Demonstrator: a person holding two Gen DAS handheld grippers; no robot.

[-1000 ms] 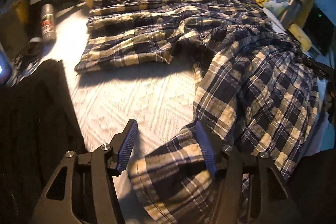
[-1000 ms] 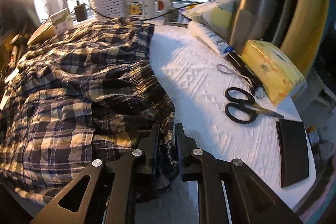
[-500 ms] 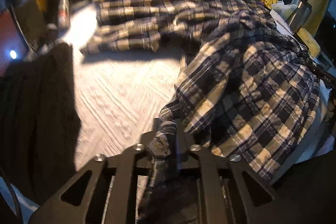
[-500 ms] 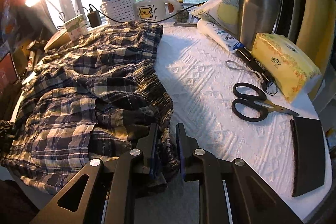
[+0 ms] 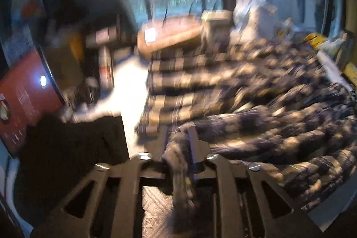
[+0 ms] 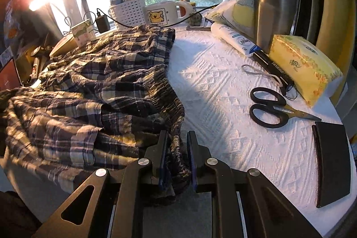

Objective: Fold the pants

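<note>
**Both grippers clamped on the plaid pants**

The pants (image 6: 93,90) lie spread and rumpled over the left half of a white textured bench (image 6: 223,104), one leg stretching toward the window in the left wrist view (image 5: 223,81). The elastic waistband runs along the garment's right edge, down to the near side of the bench.

The right hand-held gripper (image 6: 176,144) pinches a bunched fold of that waistband, its jaws narrow with cloth filling the gap and hanging below the fingers. The left hand-held gripper (image 5: 178,142) likewise grips a twisted rope of plaid fabric, jaws close together around it; that view is heavily motion-blurred, so finer detail cannot be told.

On the bare right part of the bench lie black scissors (image 6: 272,110), a yellow tissue pack (image 6: 301,64), a white tube (image 6: 236,39) and a dark curved slab (image 6: 332,166). A steel kettle (image 6: 274,8) stands behind the tissue pack. At the far edge by the window sit a white basket (image 6: 129,10) and a bear-printed mug (image 6: 165,15). A small carton (image 6: 83,32) stands at the pants' far left corner.
</note>
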